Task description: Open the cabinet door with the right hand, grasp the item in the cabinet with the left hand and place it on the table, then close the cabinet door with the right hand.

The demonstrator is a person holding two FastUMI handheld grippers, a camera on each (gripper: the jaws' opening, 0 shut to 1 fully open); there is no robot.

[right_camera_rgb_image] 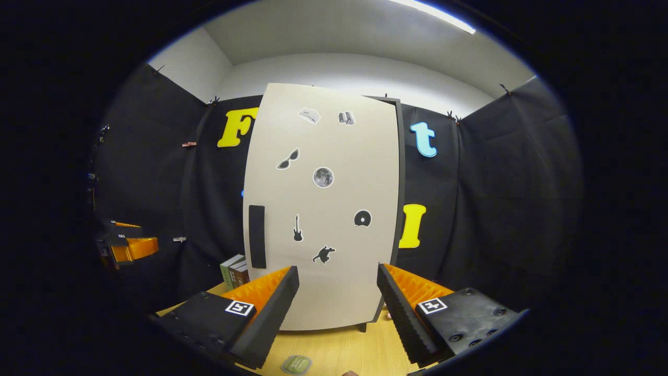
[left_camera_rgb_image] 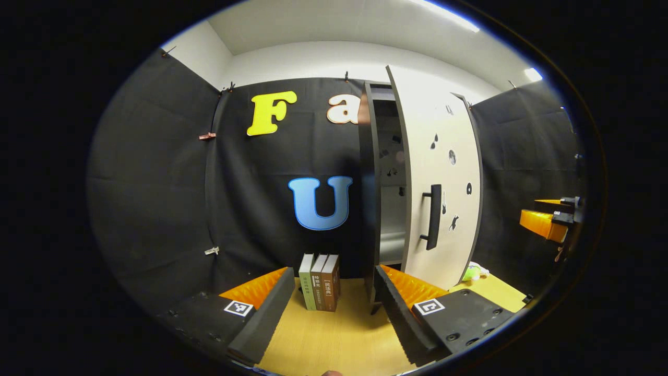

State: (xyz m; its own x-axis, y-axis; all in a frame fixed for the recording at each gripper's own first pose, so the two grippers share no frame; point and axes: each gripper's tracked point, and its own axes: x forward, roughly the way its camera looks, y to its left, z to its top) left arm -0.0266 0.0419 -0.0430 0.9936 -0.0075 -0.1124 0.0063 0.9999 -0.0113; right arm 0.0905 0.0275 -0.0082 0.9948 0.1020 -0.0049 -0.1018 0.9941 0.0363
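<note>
Left claw (left_camera_rgb_image: 334,292) gapes before cabinet door (left_camera_rgb_image: 443,172) edge, ajar.

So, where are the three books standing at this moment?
In the left gripper view the books stand upright on the wooden table, against the black cloth wall, just left of the cabinet, whose door is partly open.

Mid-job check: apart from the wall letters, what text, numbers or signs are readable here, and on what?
Books: print on the spines, too small to read.
Door: stickers are pictures only, no words.
Left gripper and right gripper: square coded markers, no words or numbers.
Nothing can be quoted.
</note>
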